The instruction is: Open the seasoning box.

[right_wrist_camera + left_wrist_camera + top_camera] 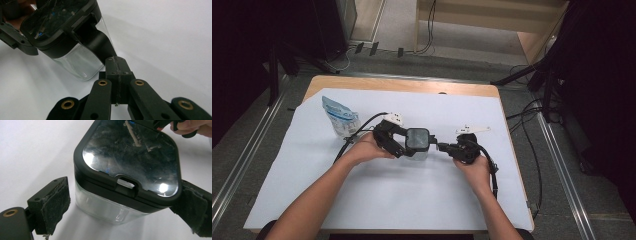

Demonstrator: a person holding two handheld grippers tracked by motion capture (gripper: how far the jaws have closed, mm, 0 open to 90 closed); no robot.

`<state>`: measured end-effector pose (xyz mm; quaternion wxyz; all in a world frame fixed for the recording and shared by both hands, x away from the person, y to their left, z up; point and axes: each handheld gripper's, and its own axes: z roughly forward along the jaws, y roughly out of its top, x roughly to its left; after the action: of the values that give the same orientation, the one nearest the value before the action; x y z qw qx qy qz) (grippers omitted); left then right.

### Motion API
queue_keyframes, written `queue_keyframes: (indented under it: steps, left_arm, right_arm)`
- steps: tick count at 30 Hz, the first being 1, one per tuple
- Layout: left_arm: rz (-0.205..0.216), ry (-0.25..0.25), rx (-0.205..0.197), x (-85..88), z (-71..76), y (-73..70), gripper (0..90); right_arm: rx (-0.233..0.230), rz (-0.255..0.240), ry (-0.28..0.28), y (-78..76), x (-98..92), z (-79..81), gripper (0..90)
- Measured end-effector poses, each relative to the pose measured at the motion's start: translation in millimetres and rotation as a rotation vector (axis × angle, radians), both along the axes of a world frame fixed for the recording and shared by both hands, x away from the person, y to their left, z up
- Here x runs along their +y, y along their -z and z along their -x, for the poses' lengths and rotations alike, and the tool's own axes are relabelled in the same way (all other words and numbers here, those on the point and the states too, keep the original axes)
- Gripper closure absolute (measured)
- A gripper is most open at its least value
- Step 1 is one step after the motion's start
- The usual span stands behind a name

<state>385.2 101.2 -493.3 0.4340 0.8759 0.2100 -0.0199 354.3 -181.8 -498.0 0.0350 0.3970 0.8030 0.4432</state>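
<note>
While the left tool [404, 142] straddles the lidded jar [417, 143] with jaws apart, the right tool [443, 146], jaws together, nudges its latch; rigid, slippery, breakable — grip the flat sides.

tongs: left [120, 207], right [117, 67] | black jaws | brass rivets | frayed dark pads | black cables

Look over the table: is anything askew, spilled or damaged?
Nothing is spilled. The clear container leans, its dark lid tilted. The left gripper pads are frayed and fuzzy at the edges.
</note>
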Motion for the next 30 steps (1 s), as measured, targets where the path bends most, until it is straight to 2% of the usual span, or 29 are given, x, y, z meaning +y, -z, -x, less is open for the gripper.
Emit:
queue_keyframes:
  steps: [3, 8, 12, 16, 22, 26, 29, 30]
  left_arm:
    - [-0.002, 0.014, -0.007, -1.8, 0.5, -0.4, 10.9]
    - [0.008, 0.015, -0.014, -1.6, 0.5, -2.4, 11.1]
    - [-0.015, 0.023, -0.024, -2.0, 1.2, -5.5, 11.8]
    - [-0.008, 0.019, -0.034, -0.4, 1.7, -9.6, 13.0]
    - [-0.025, 0.03, -0.041, 0.2, 2.3, -11.5, 13.5]
    - [-0.024, 0.025, -0.05, 0.0, 3.7, -13.2, 13.8]
    - [0.0, 0.018, -0.056, 2.0, 3.7, -17.2, 14.9]
    - [-0.007, 0.017, -0.058, 2.0, 3.7, -18.6, 15.3]
  right_arm:
    - [0.0, 0.002, 0.001, -0.1, 0.2, 0.2, 90.0]
    - [-0.001, 0.003, 0.002, -0.1, 0.3, 0.3, 90.0]
    - [-0.001, 0.004, 0.003, -0.2, 0.5, 0.4, 90.0]
    - [-0.002, 0.005, 0.006, -0.3, 0.5, 0.4, 90.0]
    - [-0.001, 0.004, 0.008, -0.2, 0.7, 0.4, 90.0]
    - [-0.001, 0.004, 0.009, -0.2, 0.6, 0.4, 90.0]
    - [0.0, 0.004, 0.008, -0.2, 0.6, 0.3, 90.0]
    - [-0.001, 0.003, 0.008, -0.1, 0.7, 0.3, 90.0]
